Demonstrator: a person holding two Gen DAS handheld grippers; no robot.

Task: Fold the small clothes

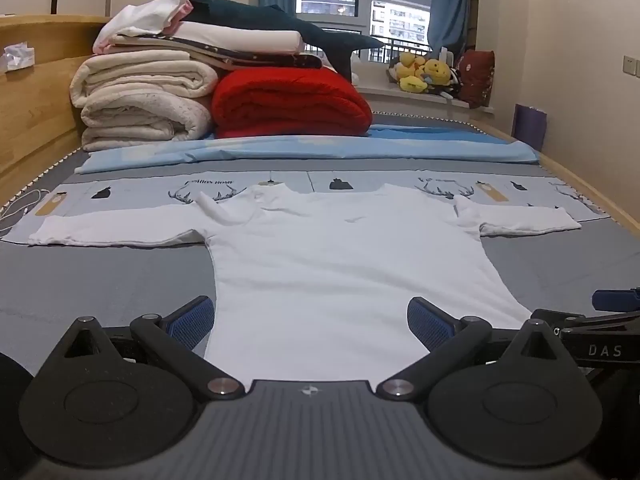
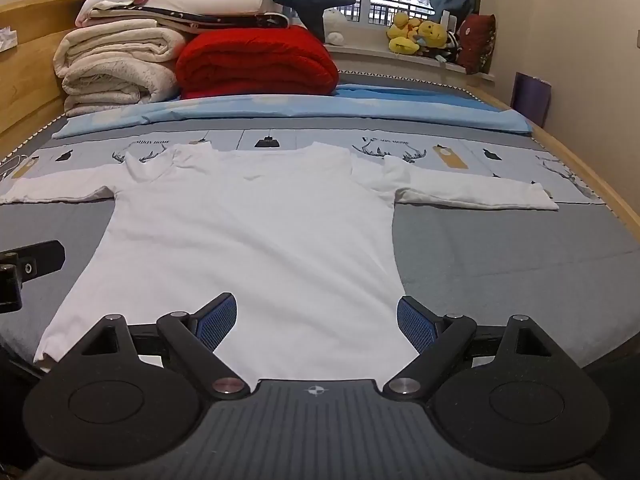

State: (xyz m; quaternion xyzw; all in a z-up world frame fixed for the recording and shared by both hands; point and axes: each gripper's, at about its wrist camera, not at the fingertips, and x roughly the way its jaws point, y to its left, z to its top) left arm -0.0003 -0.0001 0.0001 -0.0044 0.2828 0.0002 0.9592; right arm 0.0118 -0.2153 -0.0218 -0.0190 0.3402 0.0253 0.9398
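A small white long-sleeved cotton shirt (image 1: 340, 264) lies flat on a grey bed sheet (image 1: 100, 276), sleeves spread to both sides. Above its hem, the left gripper (image 1: 310, 322) and right gripper (image 2: 316, 320) hover with jaws wide apart, holding nothing. Behind, a folded red blanket (image 1: 288, 108) sits beside stacked cream blankets (image 1: 140, 100).

I have my left hand-held gripper (image 1: 310, 322) tipped downward over the near edge of the bed, its two blue-padded fingers (image 1: 192, 322) spread as wide as they go, nothing pinched between them. My right hand-held gripper (image 2: 316, 320) sits just beside it, angled down a little more steeply, its fingers (image 2: 416, 324) likewise fully apart and gripping nothing. Each one's black frame shows at the edge of the other's view.
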